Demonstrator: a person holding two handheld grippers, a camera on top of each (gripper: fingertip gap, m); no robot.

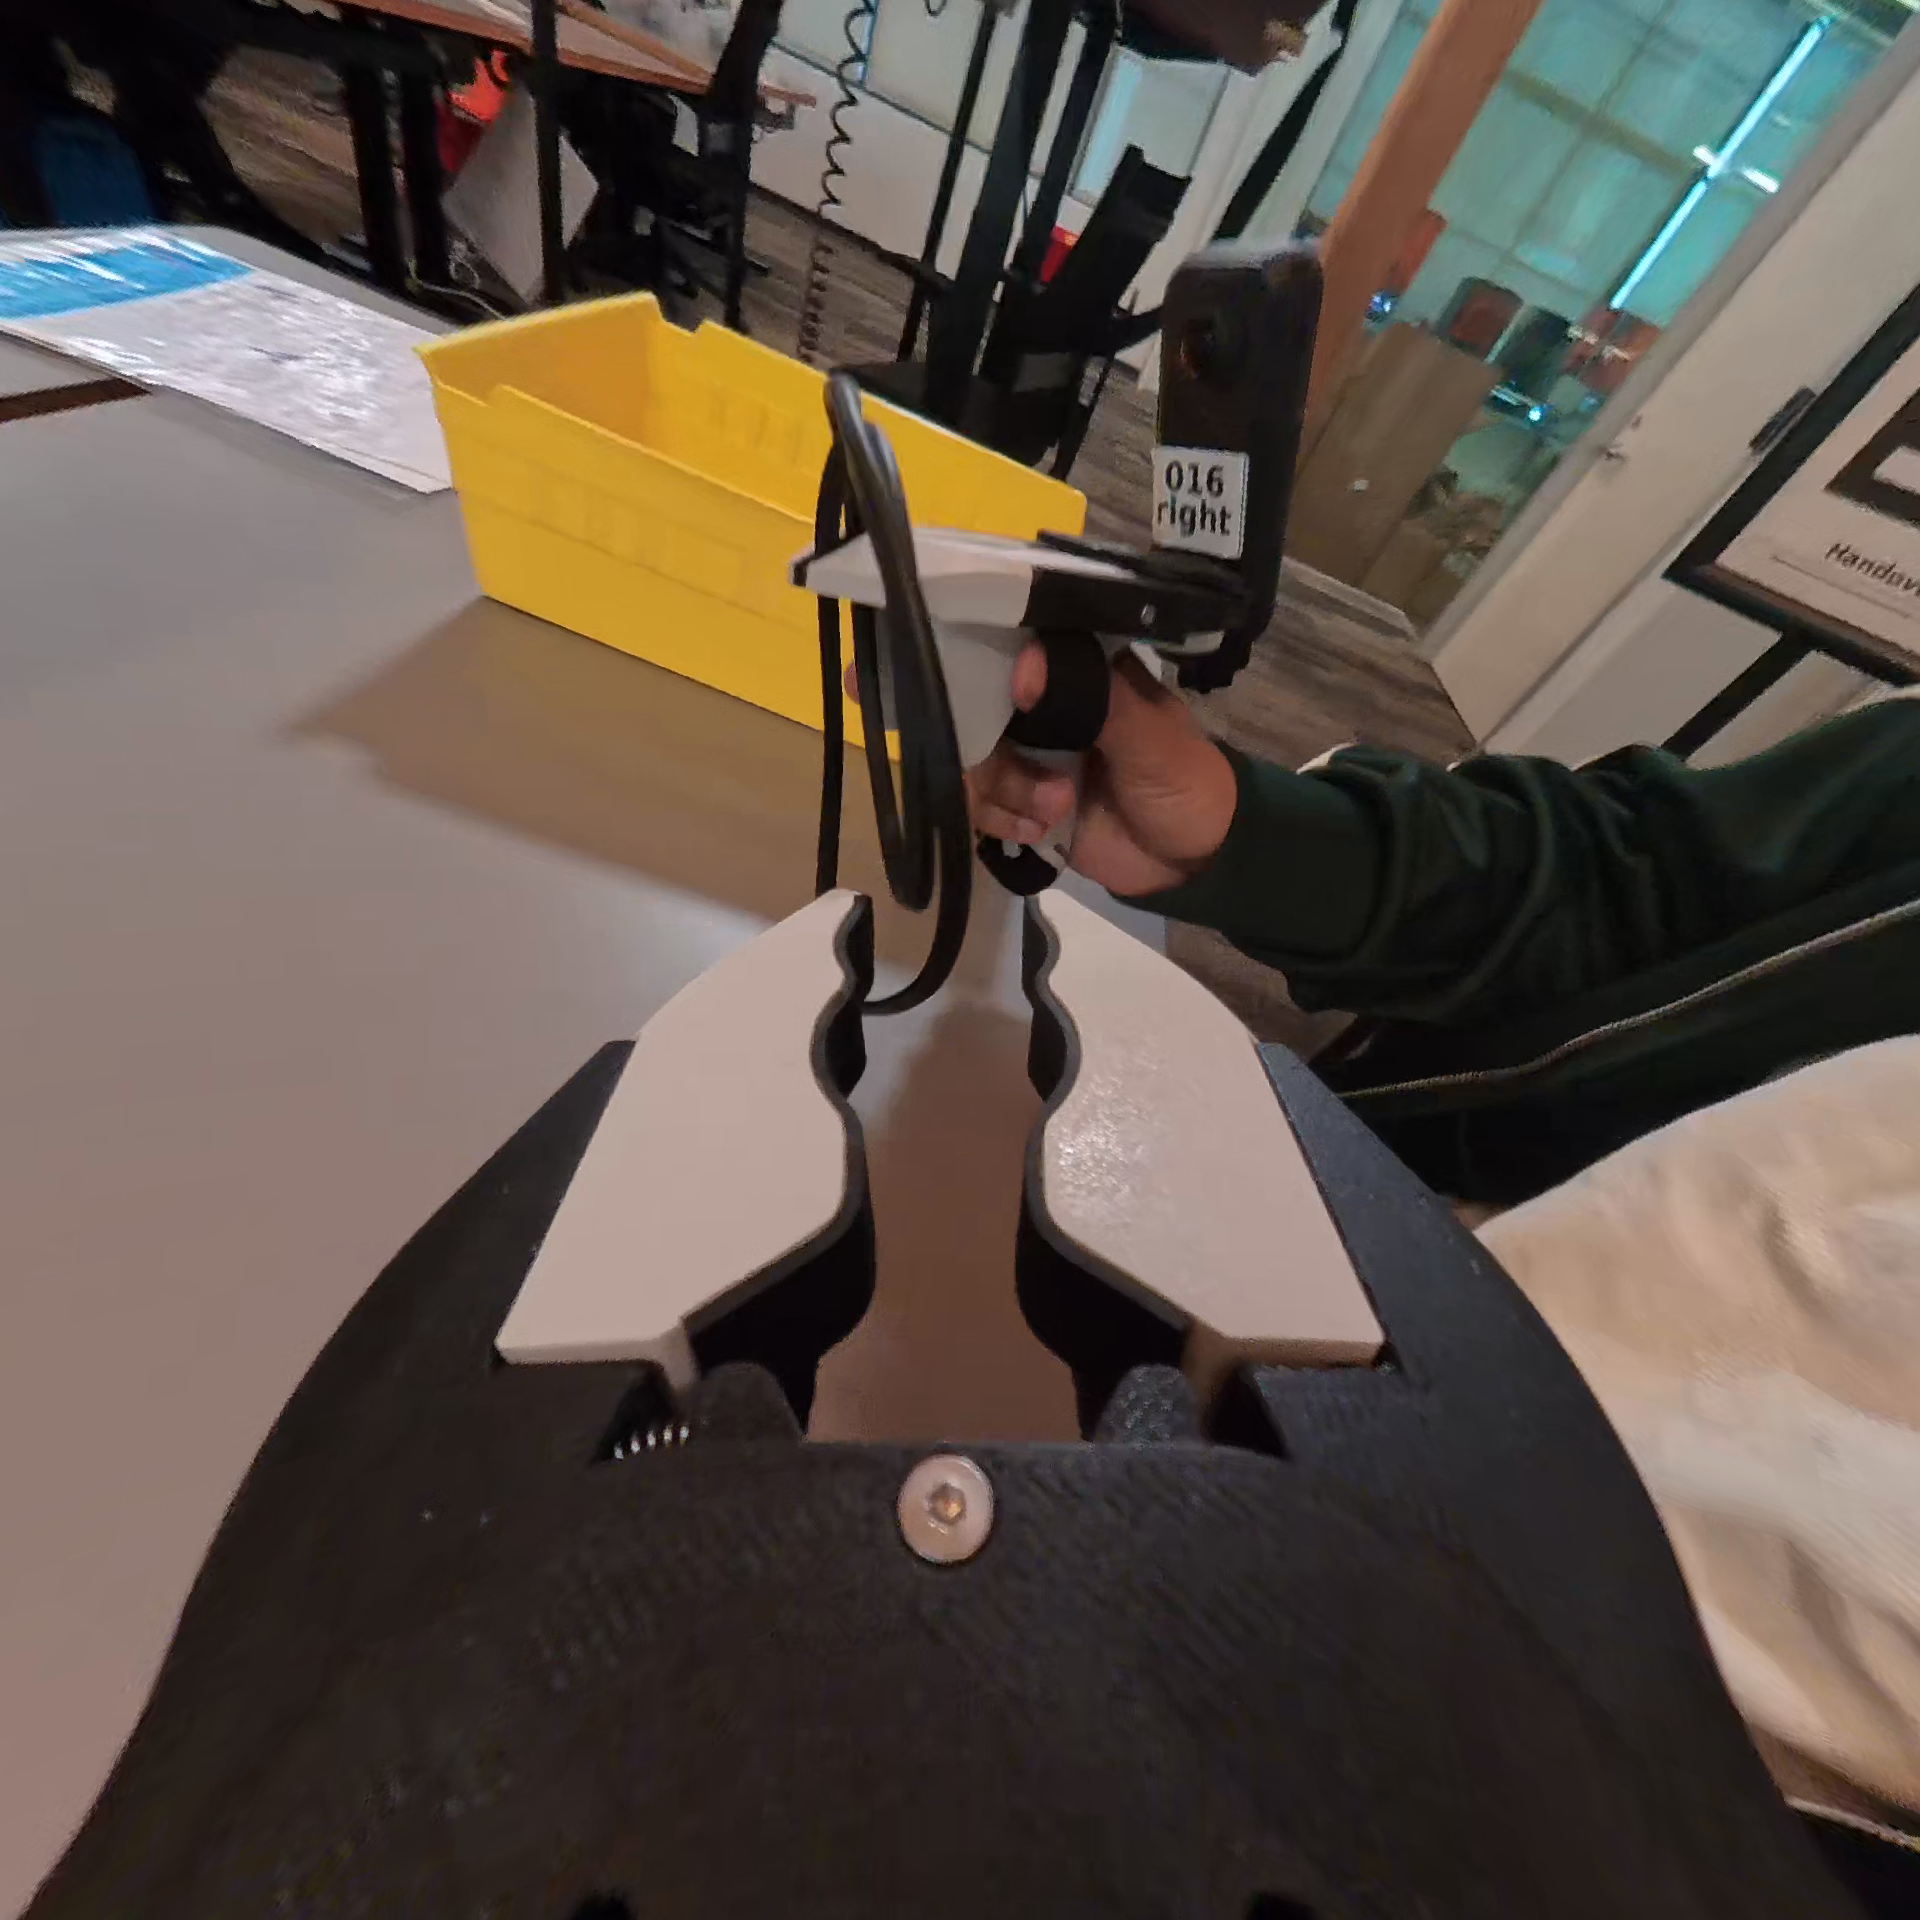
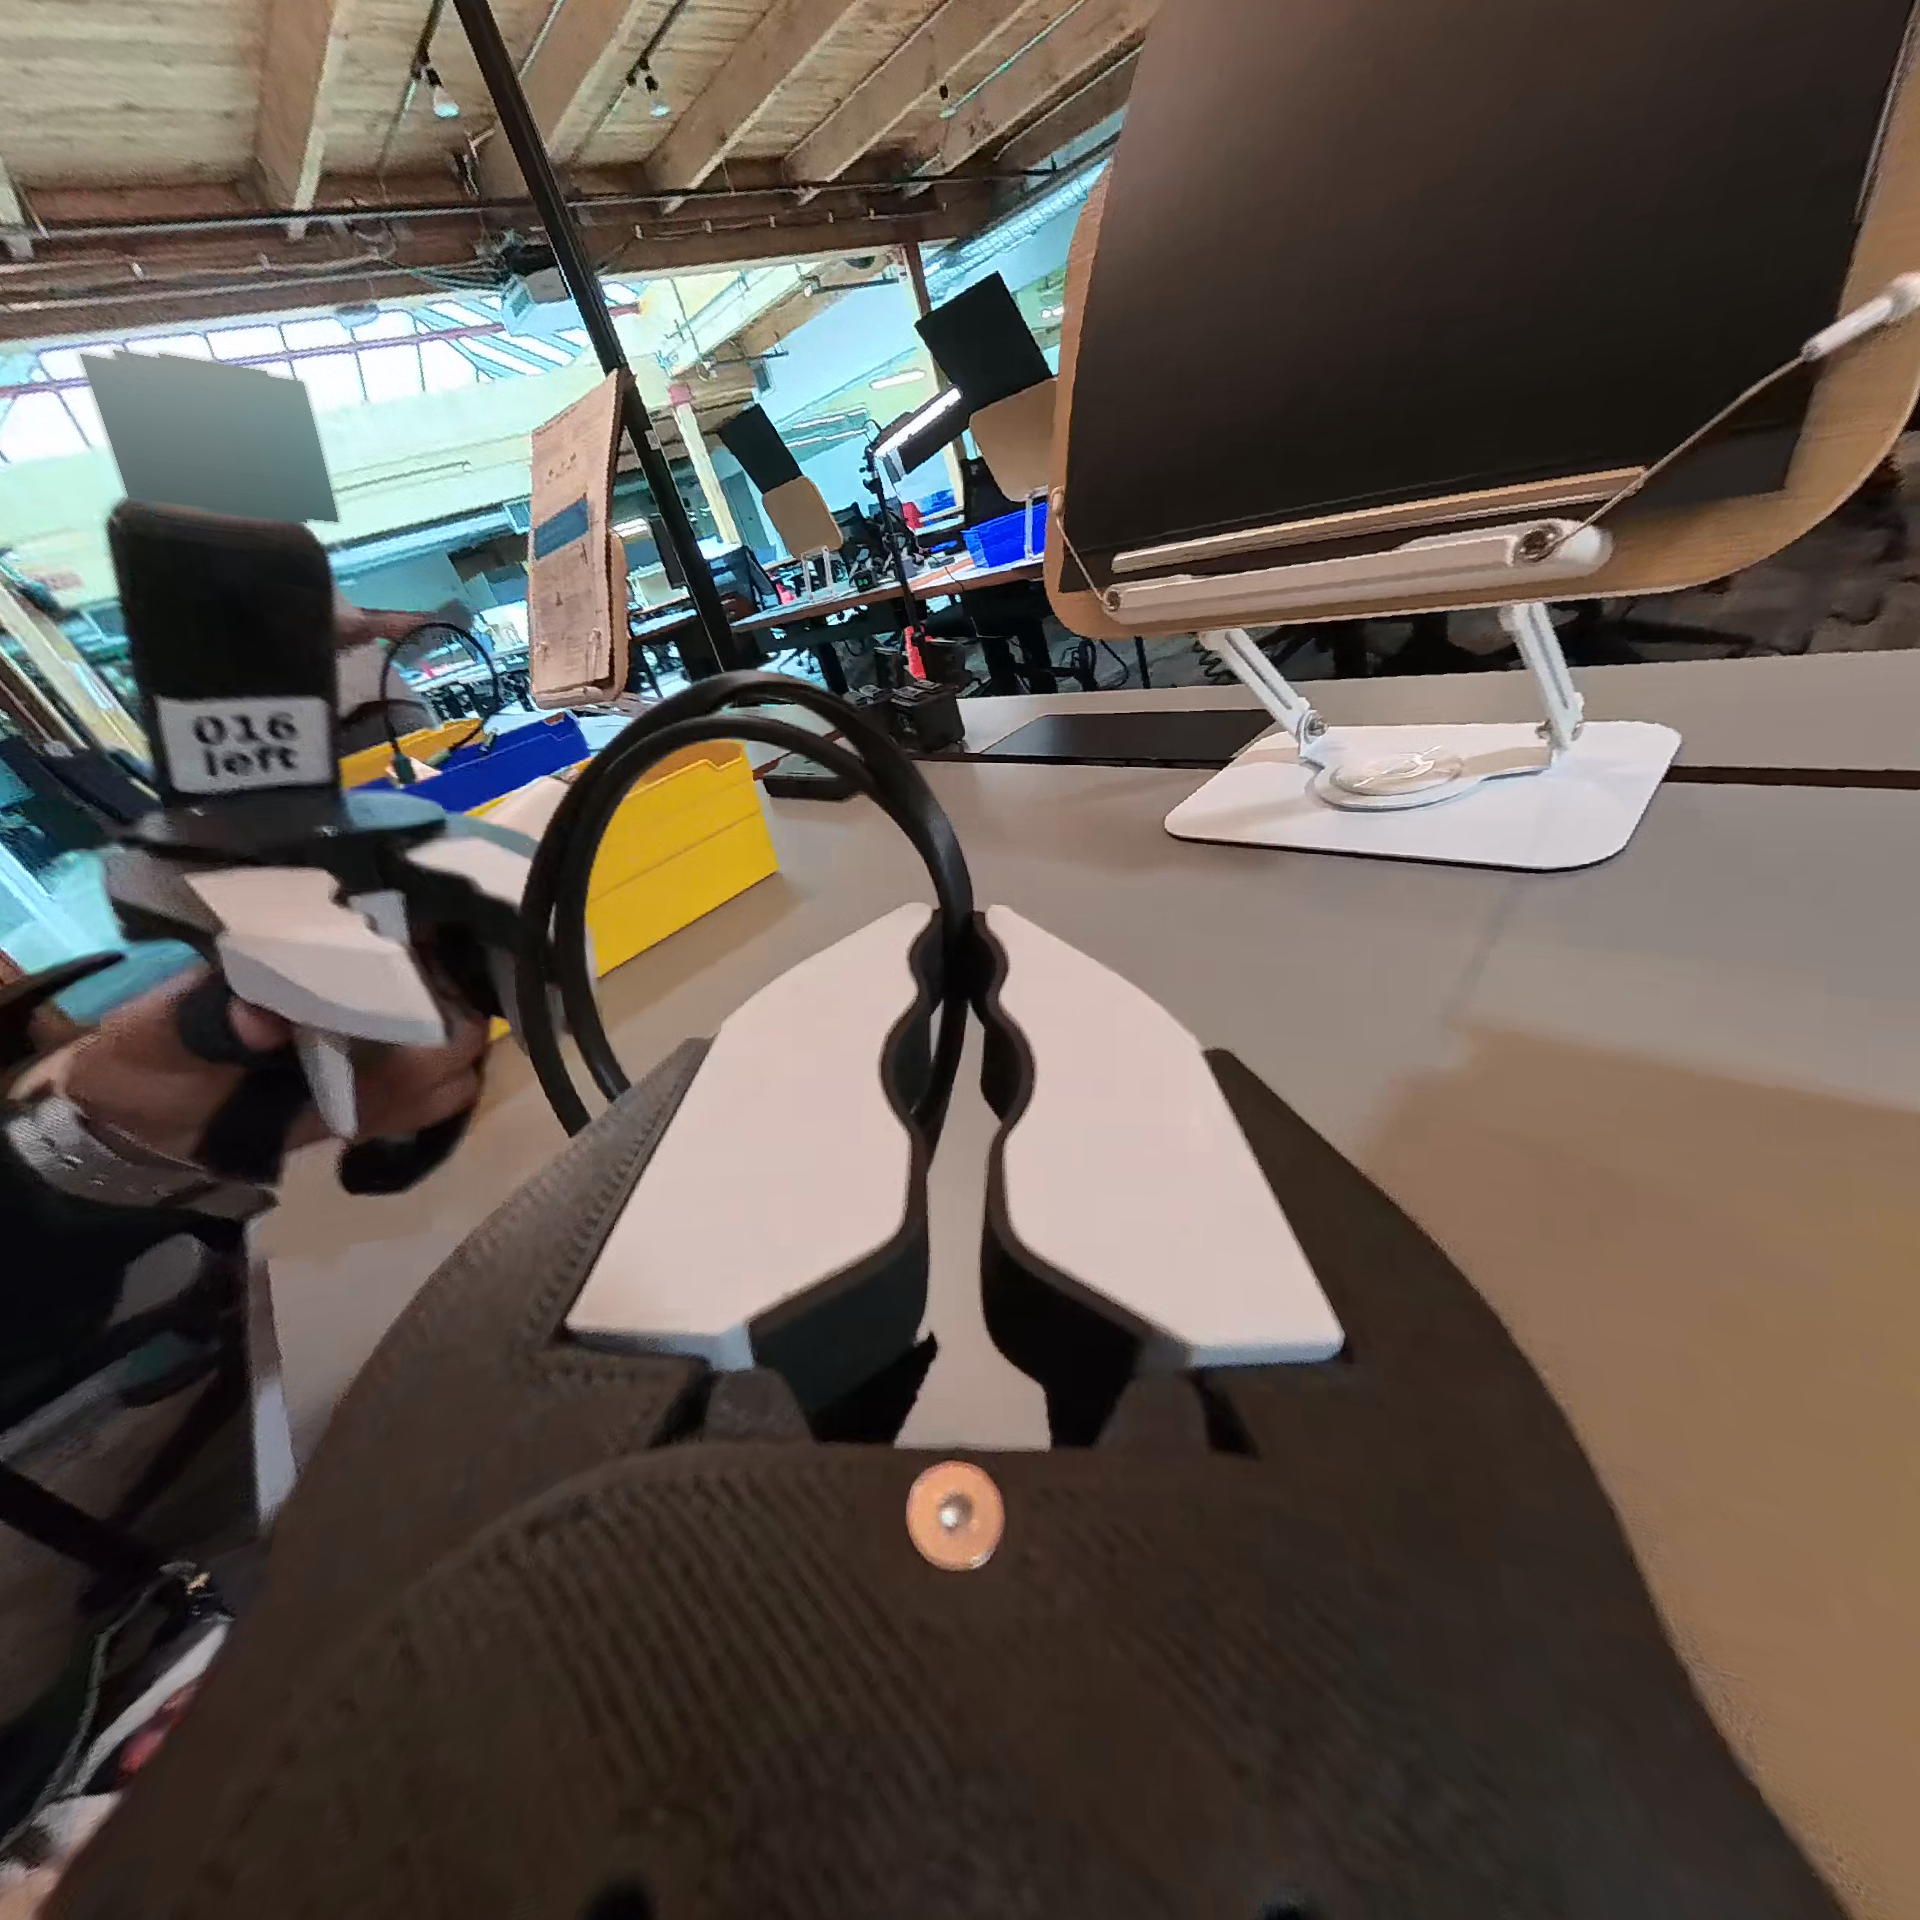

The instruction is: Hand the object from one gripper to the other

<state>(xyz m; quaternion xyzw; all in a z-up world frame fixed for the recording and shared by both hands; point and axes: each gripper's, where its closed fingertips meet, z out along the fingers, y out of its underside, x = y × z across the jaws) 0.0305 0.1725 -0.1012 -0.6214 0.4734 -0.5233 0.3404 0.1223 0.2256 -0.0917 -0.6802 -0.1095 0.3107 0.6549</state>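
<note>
Coiled black cable (image 2: 748,894) hangs in the air above the grey table (image 1: 260,831), pinched near the tips of the right gripper (image 2: 956,935), whose jaws are closed tight on two or three strands of the loop. The left gripper (image 1: 945,935) sits just beside the coil's lower end with its jaws parted a moderate way, and the lowest strands dangle at its fingertips (image 1: 831,935) without being clamped.

Risks, as I judge them: the cable is limp and springy, so the left jaws may close on only one strand, or on none, and the coil could unravel or drop once the right lets go. Releasing too early would send it to the table, short of the yellow bin (image 1: 665,499) farther off.
</note>
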